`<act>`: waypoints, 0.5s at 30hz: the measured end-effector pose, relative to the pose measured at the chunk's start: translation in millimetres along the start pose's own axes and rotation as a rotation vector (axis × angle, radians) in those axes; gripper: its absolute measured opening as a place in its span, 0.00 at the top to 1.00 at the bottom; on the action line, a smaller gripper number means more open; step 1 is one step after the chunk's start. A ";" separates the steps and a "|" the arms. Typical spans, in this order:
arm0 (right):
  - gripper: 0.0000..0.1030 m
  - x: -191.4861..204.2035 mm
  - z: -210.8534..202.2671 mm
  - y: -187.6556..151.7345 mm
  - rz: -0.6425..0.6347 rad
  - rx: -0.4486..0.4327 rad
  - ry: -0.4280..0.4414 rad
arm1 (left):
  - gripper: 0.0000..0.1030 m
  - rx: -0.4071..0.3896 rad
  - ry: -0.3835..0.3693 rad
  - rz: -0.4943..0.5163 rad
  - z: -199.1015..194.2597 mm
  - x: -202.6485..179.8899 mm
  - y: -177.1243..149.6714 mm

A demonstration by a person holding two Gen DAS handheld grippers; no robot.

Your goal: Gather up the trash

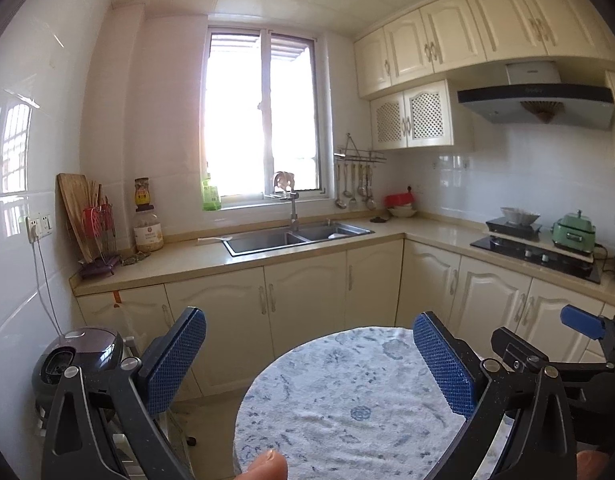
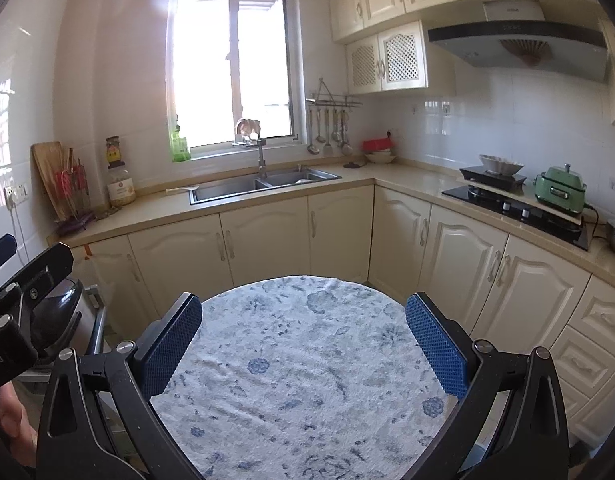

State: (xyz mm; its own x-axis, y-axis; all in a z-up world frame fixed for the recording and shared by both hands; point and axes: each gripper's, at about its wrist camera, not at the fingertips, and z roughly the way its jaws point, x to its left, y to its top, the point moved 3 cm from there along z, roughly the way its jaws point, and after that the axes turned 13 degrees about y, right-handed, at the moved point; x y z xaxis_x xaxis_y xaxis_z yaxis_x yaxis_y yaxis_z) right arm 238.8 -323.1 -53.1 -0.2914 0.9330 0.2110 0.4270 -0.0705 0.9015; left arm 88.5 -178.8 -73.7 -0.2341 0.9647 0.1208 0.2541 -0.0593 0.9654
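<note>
My left gripper (image 1: 307, 330) is open, blue pads wide apart, with nothing between them. It hovers over a round table (image 1: 347, 400) covered by a white cloth with blue flowers. My right gripper (image 2: 303, 308) is open too and hangs empty over the same table (image 2: 299, 380). Part of the right gripper (image 1: 579, 322) shows at the right edge of the left wrist view. No trash shows on the cloth. A small crumpled thing (image 1: 134, 258) lies on the far counter beside a jar; I cannot tell what it is.
An L-shaped counter (image 1: 211, 258) carries a steel sink (image 1: 295, 236), a cutting board, jars, a stove (image 2: 515, 208) and a green pot (image 2: 561, 190). Cream cabinets run below it. A dark rice cooker (image 1: 81, 354) stands left of the table. A fingertip (image 1: 267, 466) shows at the bottom edge.
</note>
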 end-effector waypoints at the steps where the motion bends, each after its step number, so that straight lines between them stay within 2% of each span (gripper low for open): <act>1: 0.00 1.1 -0.2 0.9 -0.001 -0.001 0.001 | 0.01 0.005 -0.004 -0.006 0.8 0.4 0.2; 5: 0.00 4.0 -1.3 0.1 -0.006 0.001 0.008 | 0.01 0.024 -0.032 -0.026 2.9 1.6 0.2; 15: 0.00 6.8 -4.9 -0.4 -0.008 0.001 0.021 | 0.01 0.049 -0.043 -0.051 6.2 7.2 6.1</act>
State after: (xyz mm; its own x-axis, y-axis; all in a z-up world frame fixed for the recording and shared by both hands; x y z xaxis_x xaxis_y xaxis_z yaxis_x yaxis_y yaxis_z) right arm 232.5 -318.4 -50.2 -0.3133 0.9258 0.2115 0.4253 -0.0623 0.9029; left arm 94.1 -170.6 -68.4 -0.2075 0.9764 0.0606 0.2882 0.0018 0.9576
